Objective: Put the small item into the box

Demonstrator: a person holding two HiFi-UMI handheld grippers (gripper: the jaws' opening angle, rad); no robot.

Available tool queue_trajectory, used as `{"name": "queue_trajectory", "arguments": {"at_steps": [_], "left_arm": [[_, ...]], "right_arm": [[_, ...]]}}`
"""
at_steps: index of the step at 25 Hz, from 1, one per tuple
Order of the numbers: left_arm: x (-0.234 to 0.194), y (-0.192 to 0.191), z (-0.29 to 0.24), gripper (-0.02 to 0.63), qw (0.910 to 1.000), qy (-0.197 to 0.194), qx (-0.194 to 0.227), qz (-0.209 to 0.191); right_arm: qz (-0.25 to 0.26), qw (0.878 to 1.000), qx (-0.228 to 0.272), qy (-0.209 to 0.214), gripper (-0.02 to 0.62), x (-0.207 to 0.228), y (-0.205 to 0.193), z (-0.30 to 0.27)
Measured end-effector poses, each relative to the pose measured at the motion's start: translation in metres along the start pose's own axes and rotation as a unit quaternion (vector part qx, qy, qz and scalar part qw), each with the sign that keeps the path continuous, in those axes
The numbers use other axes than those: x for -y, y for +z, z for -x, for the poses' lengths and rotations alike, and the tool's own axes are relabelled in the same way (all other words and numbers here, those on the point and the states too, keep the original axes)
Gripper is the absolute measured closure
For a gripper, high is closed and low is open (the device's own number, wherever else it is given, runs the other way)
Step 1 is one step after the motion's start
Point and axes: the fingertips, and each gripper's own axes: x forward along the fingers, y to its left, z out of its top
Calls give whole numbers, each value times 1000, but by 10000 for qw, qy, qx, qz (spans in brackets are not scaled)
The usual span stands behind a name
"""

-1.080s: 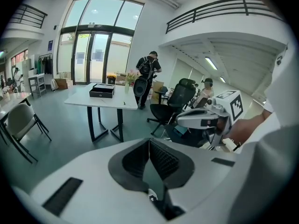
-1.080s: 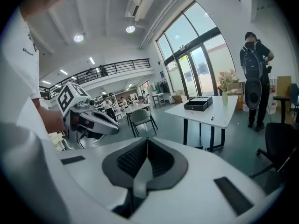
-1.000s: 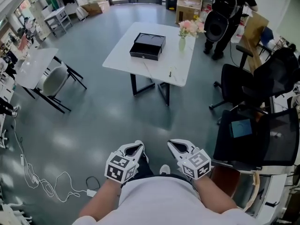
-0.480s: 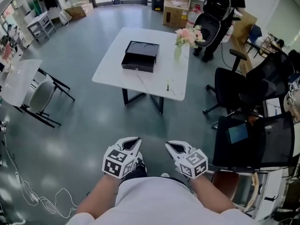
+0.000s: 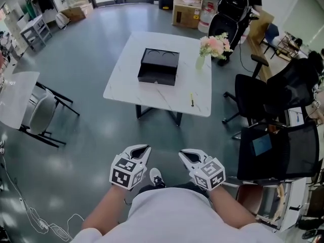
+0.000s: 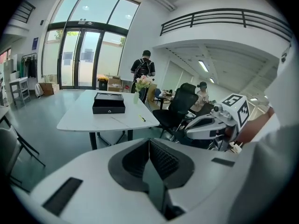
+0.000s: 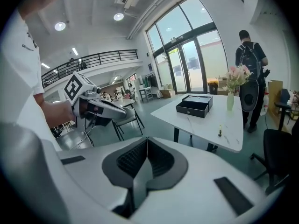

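Note:
A black open box (image 5: 159, 66) stands on the white table (image 5: 129, 85), far ahead of me. A small yellow-green item (image 5: 192, 100) lies near the table's right front edge, apart from the box. My left gripper (image 5: 142, 150) and right gripper (image 5: 186, 155) are held side by side close to my body, over the floor and well short of the table. Both are shut with nothing between the jaws. The left gripper view shows the box (image 6: 108, 102) and the item (image 6: 141, 118). In the right gripper view the box (image 7: 194, 105) and the item (image 7: 219, 131) appear too.
A vase of pink flowers (image 5: 212, 47) stands at the table's far right. Black office chairs (image 5: 263, 95) crowd the right side. A folding chair (image 5: 43, 110) and a second white table (image 5: 15, 97) are at the left. A person with a backpack (image 5: 233, 9) stands beyond the table.
The table with the box has shifted in the head view and sits a little nearer and further right. Both grippers keep their place by my body, still shut.

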Motion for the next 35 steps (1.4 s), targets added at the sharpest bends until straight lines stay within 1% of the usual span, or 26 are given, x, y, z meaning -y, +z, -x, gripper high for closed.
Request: {"name": "queue_trajectory", "arguments": {"at_steps": [4, 8, 13, 17, 21, 25, 30, 35], "left_arm": [[-28, 3, 4, 589, 10000, -3, -9, -46], [-47, 6, 7, 589, 10000, 15, 28, 69], [-67, 5, -1, 589, 9998, 82, -53, 153], [-79, 10, -12, 589, 9997, 138, -169, 109], [-90, 28, -29, 589, 9997, 146, -203, 38], [-110, 40, -55, 589, 9989, 215, -412, -29], [-131, 63, -93, 589, 9975, 193, -659, -173], [-147, 88, -132, 589, 9955, 106, -892, -288]], "right_arm": [[-53, 10000, -12, -45, 578, -3, 11, -23], [12, 9999, -116, 8, 578, -6, 19, -39], [9, 10000, -23, -24, 578, 10, 35, -56], [-82, 9999, 84, -4, 578, 25, 44, -68], [-176, 9998, 84, -2, 578, 49, 53, -83], [-172, 9998, 127, 37, 578, 77, 67, -100], [-267, 9995, 137, -55, 578, 127, 86, -117], [-336, 9991, 36, -239, 578, 182, 95, -130]]}}
